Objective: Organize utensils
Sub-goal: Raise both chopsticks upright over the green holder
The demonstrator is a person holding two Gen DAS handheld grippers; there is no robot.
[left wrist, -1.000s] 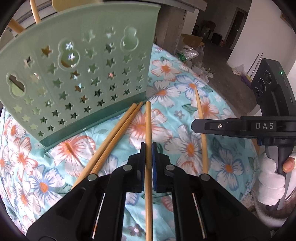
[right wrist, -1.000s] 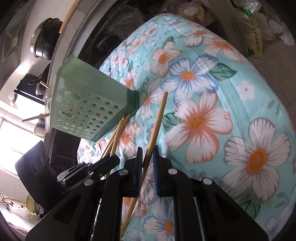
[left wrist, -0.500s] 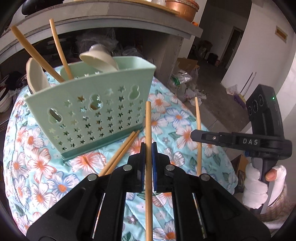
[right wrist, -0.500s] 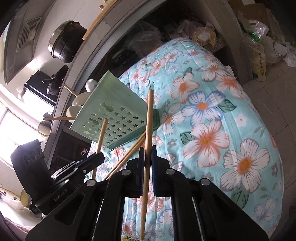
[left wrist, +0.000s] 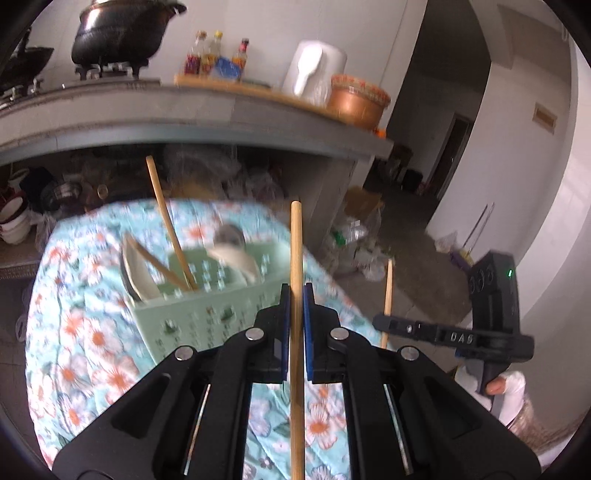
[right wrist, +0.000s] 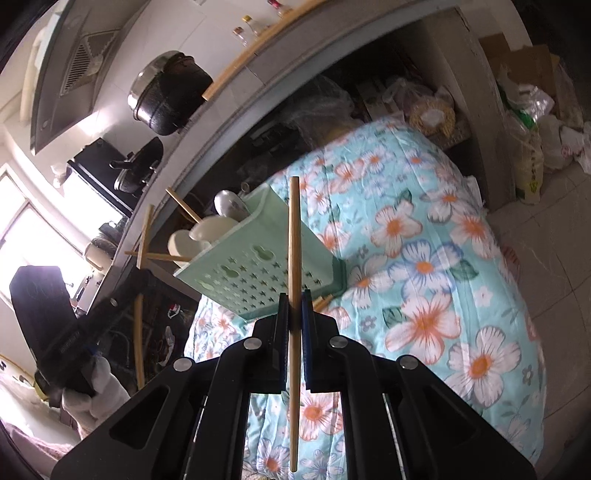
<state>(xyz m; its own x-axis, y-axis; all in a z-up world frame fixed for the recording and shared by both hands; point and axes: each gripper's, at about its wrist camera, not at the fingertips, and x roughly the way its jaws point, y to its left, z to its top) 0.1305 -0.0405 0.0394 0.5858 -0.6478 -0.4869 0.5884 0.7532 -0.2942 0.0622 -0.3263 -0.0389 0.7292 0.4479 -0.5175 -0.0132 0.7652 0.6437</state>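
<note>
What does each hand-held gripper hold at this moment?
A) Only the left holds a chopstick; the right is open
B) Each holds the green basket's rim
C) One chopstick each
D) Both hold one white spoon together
C: the left hand-held gripper is shut on a chopstick, and the right hand-held gripper is shut on another chopstick.

Pale green perforated plastic basket (right wrist: 258,269) sits on floral quilted cloth (right wrist: 424,266); wooden chopsticks (left wrist: 170,229) and white ceramic spoons (right wrist: 210,229) in it. Grey concrete counter (left wrist: 221,114) behind, black pot (left wrist: 118,33) on top.
</note>
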